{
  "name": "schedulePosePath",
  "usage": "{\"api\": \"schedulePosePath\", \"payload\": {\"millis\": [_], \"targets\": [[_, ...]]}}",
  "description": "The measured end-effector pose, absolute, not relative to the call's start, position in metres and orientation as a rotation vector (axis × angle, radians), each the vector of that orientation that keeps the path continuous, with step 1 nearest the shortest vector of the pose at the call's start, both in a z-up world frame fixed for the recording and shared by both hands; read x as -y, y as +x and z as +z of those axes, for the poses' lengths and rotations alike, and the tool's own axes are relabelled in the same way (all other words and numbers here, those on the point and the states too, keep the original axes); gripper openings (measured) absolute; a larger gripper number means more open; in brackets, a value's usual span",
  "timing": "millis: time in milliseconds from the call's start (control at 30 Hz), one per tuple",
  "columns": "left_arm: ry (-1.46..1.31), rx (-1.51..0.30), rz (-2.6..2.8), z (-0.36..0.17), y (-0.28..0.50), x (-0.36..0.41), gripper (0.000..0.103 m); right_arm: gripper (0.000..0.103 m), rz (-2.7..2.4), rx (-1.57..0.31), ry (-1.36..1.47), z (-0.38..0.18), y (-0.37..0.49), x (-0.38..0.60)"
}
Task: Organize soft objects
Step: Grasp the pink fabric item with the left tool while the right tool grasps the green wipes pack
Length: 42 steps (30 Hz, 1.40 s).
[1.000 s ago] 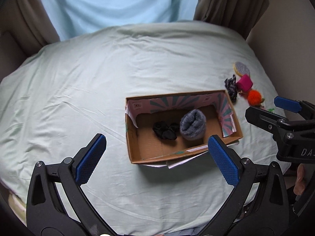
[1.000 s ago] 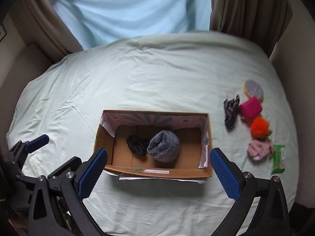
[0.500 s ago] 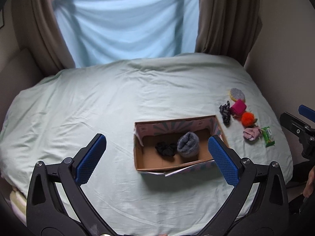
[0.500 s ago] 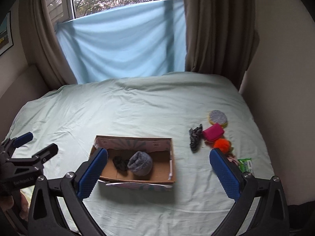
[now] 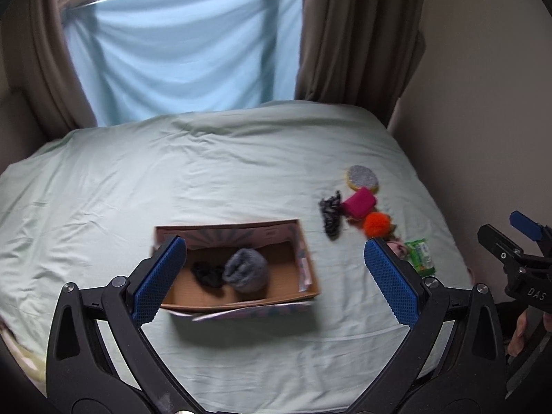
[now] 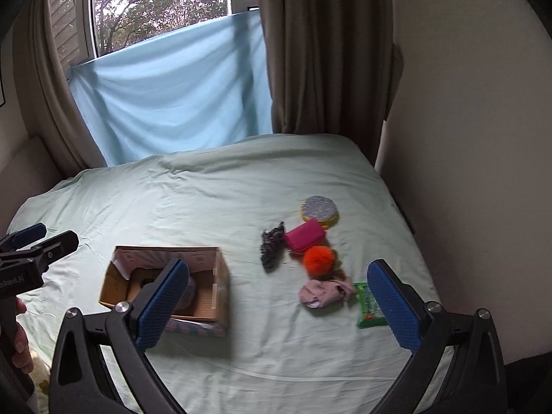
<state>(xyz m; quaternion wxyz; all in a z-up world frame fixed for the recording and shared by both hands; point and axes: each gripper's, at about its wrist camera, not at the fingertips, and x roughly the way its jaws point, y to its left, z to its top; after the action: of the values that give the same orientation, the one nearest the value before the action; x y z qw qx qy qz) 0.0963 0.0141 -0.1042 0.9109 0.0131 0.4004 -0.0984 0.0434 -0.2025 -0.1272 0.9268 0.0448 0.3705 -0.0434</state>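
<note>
Pale green bed sheet [image 5: 241, 172] under me, wrinkled. My left gripper [image 5: 276, 279] and right gripper [image 6: 279, 303] both spread wide, holding nothing. Cardboard box [image 5: 307, 269] on sheet, grey rolled sock [image 5: 246, 274] and black cloth [image 5: 207, 274] inside. Right of box: pink sock [image 6: 324, 291], green packet [image 6: 369, 307], orange pompom [image 6: 319, 258], magenta pouch [image 6: 305, 239]. Compared with half second ago, both cameras sit higher and pompom group is nearer centre. Only right view shows trees through window [image 6: 158, 7]; blue cloth [image 5: 179, 48] behind.

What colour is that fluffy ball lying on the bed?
Bright orange. The fluffy ball shows best in the right wrist view, beside the pink pouch.
</note>
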Motion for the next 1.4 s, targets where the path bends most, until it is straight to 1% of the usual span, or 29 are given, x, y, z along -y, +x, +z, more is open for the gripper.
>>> {"api": "schedulePosePath", "payload": {"millis": [233,367,567,667,800,967,1167,1333,1400], "targets": [[0.029,-0.840,-0.253,-0.129,0.114,0.086,0.103,0.103,-0.079,-0.797,0.055,-0.160,0.053,0.291],[0.043,-0.845,-0.314,-0.156,0.129,0.136,0.103,0.103,-0.074,-0.828,0.028,-0.187,0.063,0.328],[0.056,-0.859,-0.434,-0.226,0.158,0.197,0.103,0.103,-0.062,-0.843,0.013,-0.245,0.080,0.367],[0.067,-0.914,-0.526,-0.278,0.174,0.225,0.103,0.103,-0.057,-0.855,-0.009,-0.282,0.086,0.377],[0.117,-0.982,-0.592,-0.343,0.189,0.253,0.103,0.103,-0.049,-0.888,-0.015,-0.334,0.092,0.385],[0.141,-1.026,-0.617,-0.403,0.204,0.268,0.103,0.103,-0.048,-0.915,-0.008,-0.392,0.103,0.390],[0.146,-1.082,-0.625,-0.453,0.219,0.282,0.103,0.103,-0.042,-0.938,0.010,-0.436,0.110,0.394],[0.142,-1.132,-0.616,-0.475,0.224,0.291,0.103,0.103,-0.043,-0.947,-0.007,-0.455,0.116,0.395],[0.166,-1.124,-0.606,-0.476,0.221,0.295,0.101,0.098,-0.037,-0.943,0.003,-0.459,0.119,0.398]]}}
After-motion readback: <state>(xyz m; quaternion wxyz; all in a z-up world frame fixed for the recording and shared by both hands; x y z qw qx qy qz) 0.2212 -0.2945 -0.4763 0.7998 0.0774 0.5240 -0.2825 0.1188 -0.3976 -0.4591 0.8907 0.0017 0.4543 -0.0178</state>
